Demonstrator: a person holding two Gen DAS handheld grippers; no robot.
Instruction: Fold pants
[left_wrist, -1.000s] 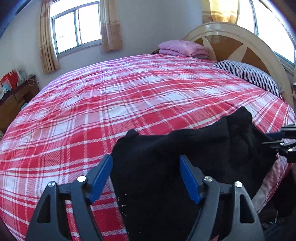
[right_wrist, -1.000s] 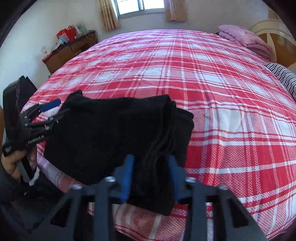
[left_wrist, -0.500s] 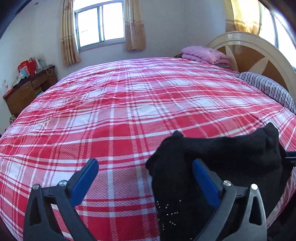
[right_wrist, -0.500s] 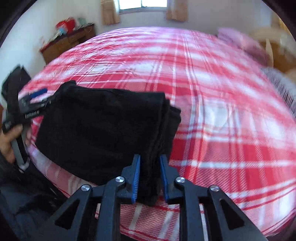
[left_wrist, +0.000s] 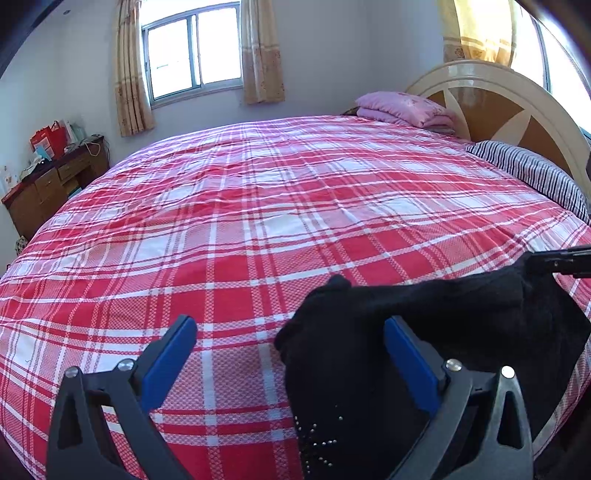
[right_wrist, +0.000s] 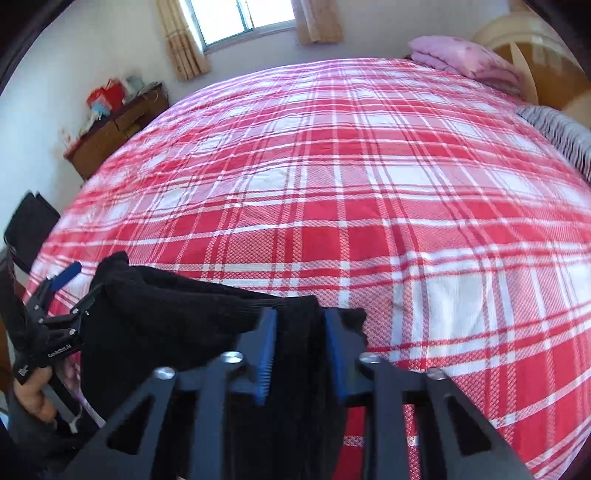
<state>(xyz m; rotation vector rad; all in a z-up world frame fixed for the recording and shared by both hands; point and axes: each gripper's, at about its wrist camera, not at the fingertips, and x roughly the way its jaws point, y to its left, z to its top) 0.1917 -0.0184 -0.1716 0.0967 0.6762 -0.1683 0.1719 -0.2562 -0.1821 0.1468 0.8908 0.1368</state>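
The black pants (left_wrist: 424, 332) lie folded at the near edge of the bed, with small studs near the hem. My left gripper (left_wrist: 291, 354) is open wide; the pants' left corner sits between its blue pads, touching neither. In the right wrist view the pants (right_wrist: 177, 317) show as a thick black bundle. My right gripper (right_wrist: 300, 350) is shut on the right edge of the pants, which fills the gap between the pads. The left gripper (right_wrist: 70, 291) also shows there at the pants' far corner, open.
The bed has a red and white plaid cover (left_wrist: 258, 221). A folded pink quilt (left_wrist: 402, 109) and a striped pillow (left_wrist: 532, 173) lie by the headboard (left_wrist: 498, 96). A wooden dresser (left_wrist: 48, 188) stands at the left wall.
My left gripper let go of the pants' corner, opened wide and drew left. My right gripper closed on the pants' right edge and lifted it slightly.
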